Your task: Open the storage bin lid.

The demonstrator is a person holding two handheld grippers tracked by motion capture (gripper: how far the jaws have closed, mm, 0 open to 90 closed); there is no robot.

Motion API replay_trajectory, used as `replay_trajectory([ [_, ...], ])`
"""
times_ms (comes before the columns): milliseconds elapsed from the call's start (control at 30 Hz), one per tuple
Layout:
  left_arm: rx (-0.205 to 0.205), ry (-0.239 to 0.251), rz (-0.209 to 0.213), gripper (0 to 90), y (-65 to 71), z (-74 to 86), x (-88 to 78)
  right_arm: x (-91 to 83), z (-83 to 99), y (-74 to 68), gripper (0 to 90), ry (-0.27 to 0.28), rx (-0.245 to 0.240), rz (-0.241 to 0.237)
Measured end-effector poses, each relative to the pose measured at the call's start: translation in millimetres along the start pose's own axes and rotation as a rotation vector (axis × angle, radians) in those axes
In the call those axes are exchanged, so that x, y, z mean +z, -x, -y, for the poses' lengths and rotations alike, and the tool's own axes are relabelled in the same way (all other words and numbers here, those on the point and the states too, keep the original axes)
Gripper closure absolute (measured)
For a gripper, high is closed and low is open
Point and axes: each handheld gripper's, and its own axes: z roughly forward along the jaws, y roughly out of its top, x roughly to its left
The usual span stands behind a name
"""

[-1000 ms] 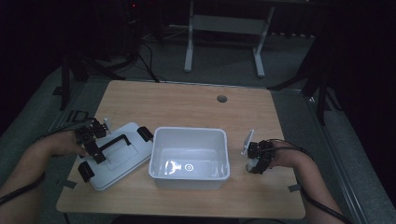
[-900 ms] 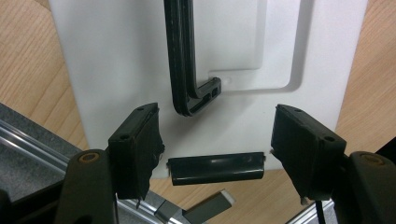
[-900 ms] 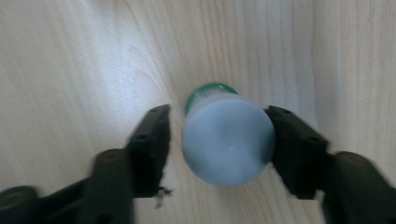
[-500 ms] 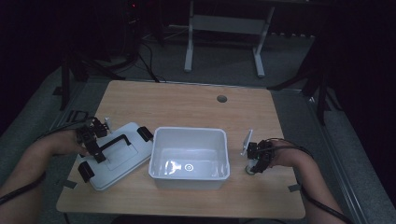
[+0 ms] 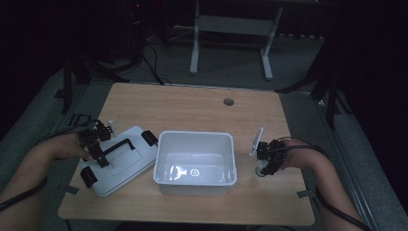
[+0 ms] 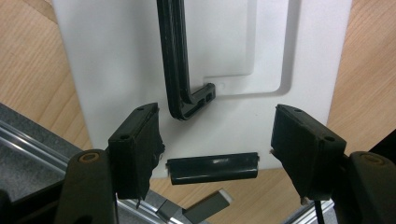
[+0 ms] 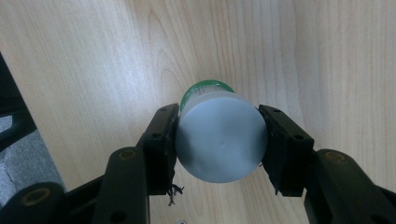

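Lifted slightly since the earlier frame, the small bottle (image 7: 218, 140) stands upright, grey cap facing the camera, clamped between the right gripper (image 5: 267, 159) jaws that just closed on it. At nine o'clock sits the white bin (image 5: 195, 163), then the lid (image 5: 120, 161), above which the left gripper (image 5: 94, 144) hovers half-wide and empty.

Jar (image 7: 219, 140) body hidden beneath its own lid (image 7: 219, 142)

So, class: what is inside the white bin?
The bin holds nothing loose; its floor shows a moulded mark and glare. The near wall hides a strip of floor. The lid lies beside it.
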Motion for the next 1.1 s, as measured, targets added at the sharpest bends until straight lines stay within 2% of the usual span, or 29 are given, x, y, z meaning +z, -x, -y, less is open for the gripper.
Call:
replay_trajectory([
  [100,-0.004,-0.002,0.001,32.3,0.1,0.5,0.6,-5.8,-3.7,-2.4,50.0,-0.002,-0.009,0.005],
  [167,0.0,-0.008,0.0,32.3,-0.1,0.9,1.3,-10.5,-6.6,-4.2,50.0,-0.009,0.002,0.006],
  [533,0.001,-0.017,0.0,32.3,-0.1,1.1,3.0,-34.9,-21.9,-10.5,50.0,-0.012,-0.042,0.012],
  [800,0.003,-0.012,-0.001,32.3,0.6,2.7,-2.1,-52.8,-32.3,-12.3,50.0,-0.011,-0.048,0.032],
  [1100,0.0,-0.017,0.004,32.3,-0.5,4.0,0.2,-67.5,-46.4,-15.9,50.0,-0.01,-0.07,0.047],
])
